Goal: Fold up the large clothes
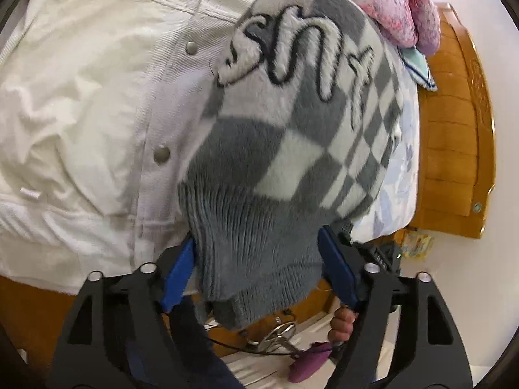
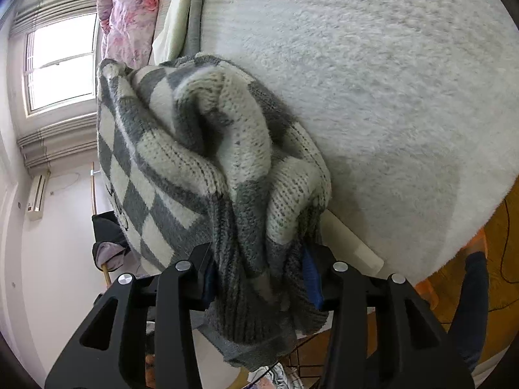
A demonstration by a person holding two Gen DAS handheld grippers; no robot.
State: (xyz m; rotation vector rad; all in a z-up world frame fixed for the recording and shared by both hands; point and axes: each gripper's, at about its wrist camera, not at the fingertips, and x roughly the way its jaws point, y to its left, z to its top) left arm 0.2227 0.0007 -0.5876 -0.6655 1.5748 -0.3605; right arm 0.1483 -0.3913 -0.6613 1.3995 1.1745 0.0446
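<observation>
The left gripper (image 1: 259,272) is standing wide, its blue pads beside the ribbed hem of the checkered sweater (image 1: 292,149) without pressing it. The right gripper (image 2: 259,278) is clamping a bunched fold of the same sweater between its pads. The sweater is lying on the bed ahead of both grippers, over a white jacket (image 1: 81,97) and a fluffy grey blanket (image 2: 389,97). Its long axis is running away from the left gripper, hem nearest. Best to keep the hem level and the right grip firm while smoothing the fold.
</observation>
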